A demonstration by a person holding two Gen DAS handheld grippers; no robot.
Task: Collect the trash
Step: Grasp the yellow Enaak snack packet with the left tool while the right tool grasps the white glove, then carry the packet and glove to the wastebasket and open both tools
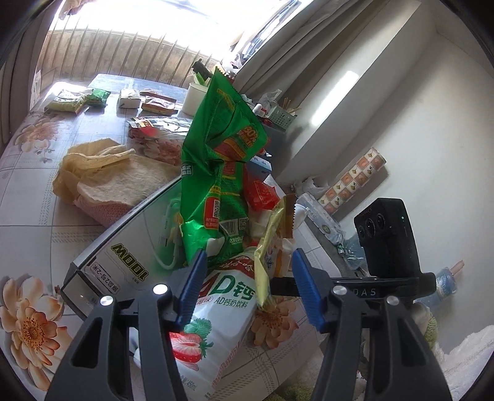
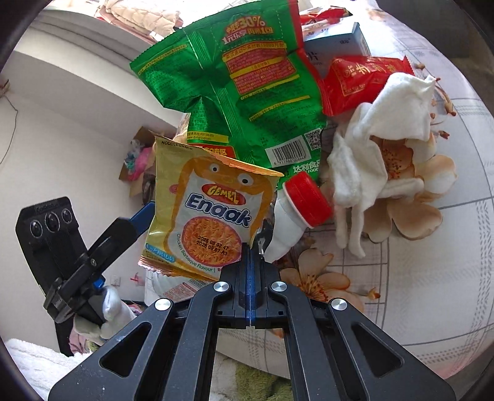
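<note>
The right gripper [image 2: 250, 250] has its jaws pressed together on the lower corner of the yellow noodle packet [image 2: 203, 209], holding it up just in front of the white bottle [image 2: 287, 228] with the red cap. The left gripper [image 1: 247, 271] stands with jaws wide apart around that bottle's body, not pinching it. Behind the bottle rises the crumpled green snack bag [image 2: 240, 86], with the white tissue [image 2: 379, 148] lying just beside the bottle's cap on the flowered tablecloth [image 2: 447, 262].

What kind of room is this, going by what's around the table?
Probably a lived-in room at home, perhaps a dining corner. A flowered tablecloth covers the table, snack wrappers and a milk bottle pile up on it, and curtains hang by a bright window.
</note>
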